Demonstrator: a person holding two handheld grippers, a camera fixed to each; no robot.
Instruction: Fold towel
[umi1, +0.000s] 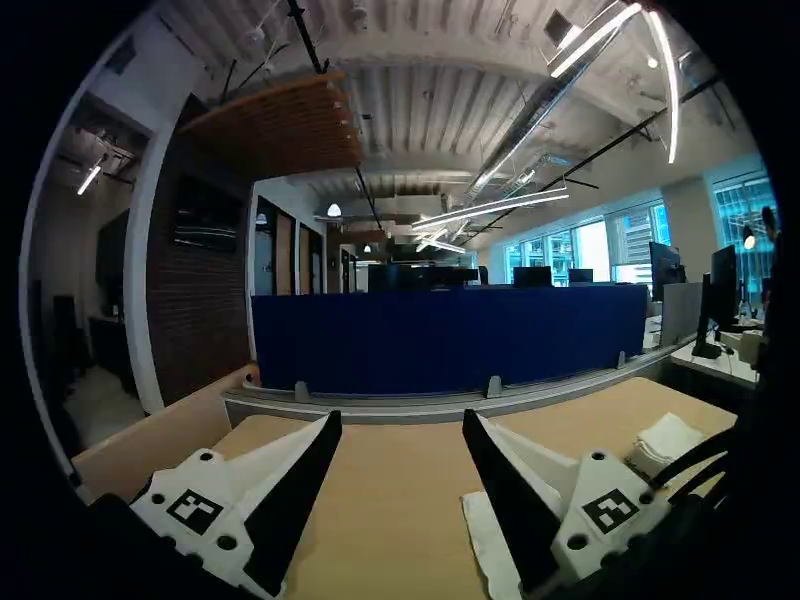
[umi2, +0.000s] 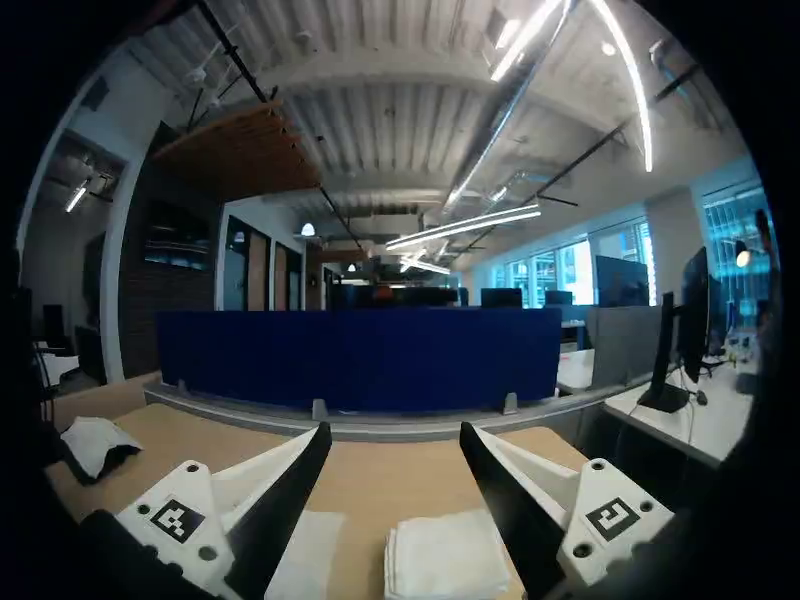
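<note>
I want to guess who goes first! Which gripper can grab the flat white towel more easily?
Probably the right gripper: it is open, and the flat white cloth towel lies partly between its fingers. For the open left gripper, it peeks out beside one finger.

Both views look low across the desk (umi1: 400, 500) toward the blue partition (umi1: 450, 340).

Open-plan office. Blue partition (umi1: 445, 340) runs straight ahead of the left gripper (umi1: 401, 415), across a wood desk (umi1: 400, 500). Monitors (umi1: 722, 290) sit on desks off to its right, with more screens beyond the partition. Overhead are exposed ducts (umi1: 520, 120) and linear light strips (umi1: 490, 208). Windows (umi1: 590, 250) ahead-right, brick wall (umi1: 195, 320) left.
</note>
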